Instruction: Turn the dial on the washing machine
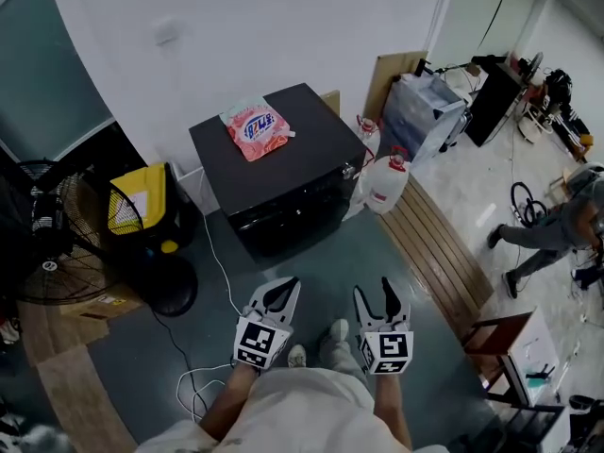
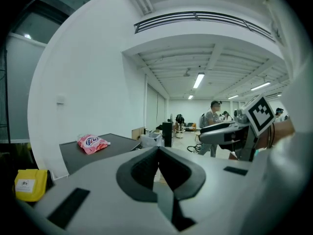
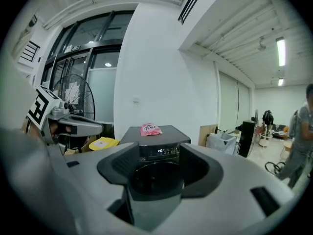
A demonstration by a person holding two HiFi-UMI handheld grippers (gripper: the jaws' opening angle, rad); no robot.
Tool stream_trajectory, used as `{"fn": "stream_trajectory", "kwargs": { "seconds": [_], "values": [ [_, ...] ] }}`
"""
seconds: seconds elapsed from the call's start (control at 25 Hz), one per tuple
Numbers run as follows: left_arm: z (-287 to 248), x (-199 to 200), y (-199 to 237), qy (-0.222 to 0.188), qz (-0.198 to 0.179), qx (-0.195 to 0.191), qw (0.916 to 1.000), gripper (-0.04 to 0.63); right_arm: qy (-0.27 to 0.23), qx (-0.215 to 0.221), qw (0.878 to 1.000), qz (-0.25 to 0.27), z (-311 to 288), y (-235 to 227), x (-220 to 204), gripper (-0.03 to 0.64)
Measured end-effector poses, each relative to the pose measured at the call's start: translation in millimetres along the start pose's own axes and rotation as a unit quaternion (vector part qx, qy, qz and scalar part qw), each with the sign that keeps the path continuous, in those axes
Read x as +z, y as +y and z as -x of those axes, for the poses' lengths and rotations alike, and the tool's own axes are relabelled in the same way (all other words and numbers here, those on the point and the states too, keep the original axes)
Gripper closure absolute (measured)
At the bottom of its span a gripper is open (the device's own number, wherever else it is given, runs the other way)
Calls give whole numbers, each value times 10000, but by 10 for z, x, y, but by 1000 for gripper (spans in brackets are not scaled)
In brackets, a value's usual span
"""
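Nearest, left gripper (image 1: 281, 291) fingers meet empty; right gripper (image 1: 377, 297) fingers, barely apart, empty, may prove too narrow for the upper-centre washing machine (image 1: 307, 144) dial.

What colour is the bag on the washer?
The bag is pink with a blue-and-white label; head view shows it best.

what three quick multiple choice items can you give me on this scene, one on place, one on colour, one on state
1. The pink bag lies: A on the washer; B under it; C beside it.
2. The box left of the washer is: A red; B yellow; C green.
3. The right gripper is: A shut on the bag; B shut, empty; C open, empty.
Answers: A, the bag rests on the washer's top; B, the head view shows it yellow; C, its jaws stand apart with nothing between them.
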State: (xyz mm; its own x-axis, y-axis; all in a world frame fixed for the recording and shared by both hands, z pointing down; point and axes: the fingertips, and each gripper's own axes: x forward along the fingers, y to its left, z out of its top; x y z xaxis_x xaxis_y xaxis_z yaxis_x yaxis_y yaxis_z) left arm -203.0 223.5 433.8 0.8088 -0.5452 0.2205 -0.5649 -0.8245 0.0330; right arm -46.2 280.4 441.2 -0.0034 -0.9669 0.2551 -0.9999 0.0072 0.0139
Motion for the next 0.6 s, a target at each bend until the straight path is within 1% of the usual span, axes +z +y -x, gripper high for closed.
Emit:
{"fn": "stream_trajectory", "kwargs": {
  "seconds": [0.2,0.4,0.6],
  "values": [
    [-291,19,98,18,-47,40,10000,583,-24,41,10000,-46,-293,-180,-1,359],
    [-676,55,201,67,-41,172,9998,583,-74,201,9997,-85,-697,-454,55,360],
    [-1136,92,350,156,48,354,9992,583,53,431,9990,-50,-1173,-752,81,364]
  ]
}}
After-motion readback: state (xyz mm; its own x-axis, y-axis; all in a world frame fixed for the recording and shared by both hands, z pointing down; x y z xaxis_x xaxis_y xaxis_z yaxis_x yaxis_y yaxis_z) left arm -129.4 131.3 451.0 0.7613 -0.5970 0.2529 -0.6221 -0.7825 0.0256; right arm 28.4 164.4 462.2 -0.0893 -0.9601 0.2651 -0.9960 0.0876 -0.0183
